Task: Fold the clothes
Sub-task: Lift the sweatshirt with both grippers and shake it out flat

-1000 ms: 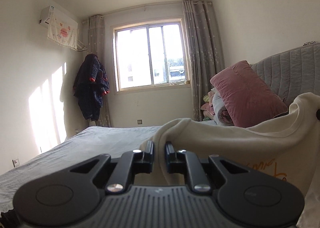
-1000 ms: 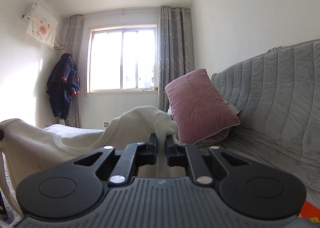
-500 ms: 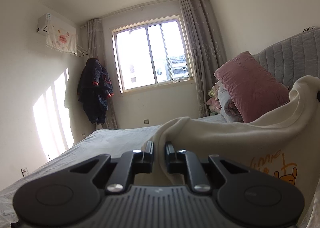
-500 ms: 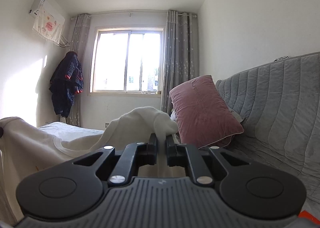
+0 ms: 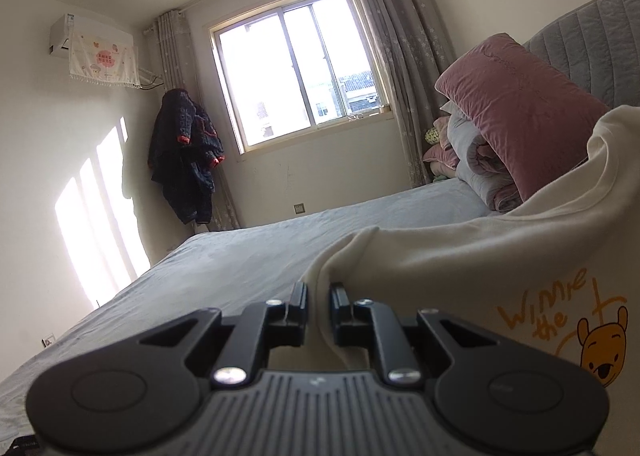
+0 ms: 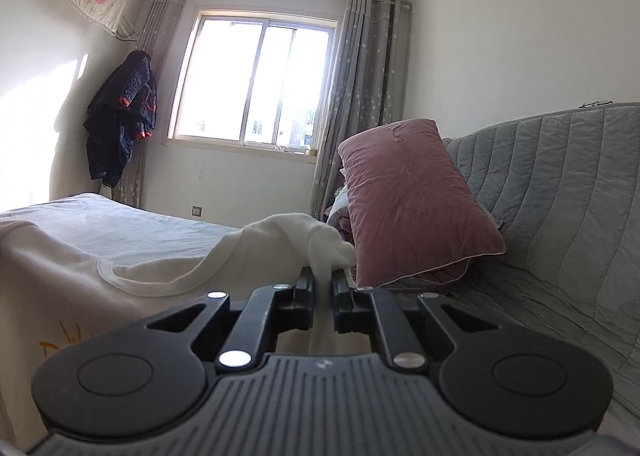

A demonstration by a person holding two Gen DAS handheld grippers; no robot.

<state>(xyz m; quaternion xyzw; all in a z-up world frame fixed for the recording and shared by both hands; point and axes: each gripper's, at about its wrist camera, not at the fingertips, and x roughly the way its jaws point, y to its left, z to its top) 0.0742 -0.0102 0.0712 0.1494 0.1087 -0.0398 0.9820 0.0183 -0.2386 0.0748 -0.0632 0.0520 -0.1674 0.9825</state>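
Note:
A cream shirt (image 5: 500, 252) with an orange bear print and orange lettering hangs stretched between my two grippers above the bed. My left gripper (image 5: 318, 290) is shut on one top corner of the shirt. My right gripper (image 6: 322, 276) is shut on the other top corner, where the cloth bunches over the fingers. In the right wrist view the shirt (image 6: 80, 268) spreads to the left, its neckline showing.
A grey-sheeted bed (image 5: 240, 260) lies under the shirt. A pink pillow (image 6: 412, 200) leans on folded bedding against the grey quilted headboard (image 6: 560, 184). A window (image 5: 296, 72) with grey curtains is ahead. A dark jacket (image 5: 184, 152) hangs in the corner.
Both grippers have tilted and come lower toward the bed with the shirt still held. The bear print now shows more fully in the left view.

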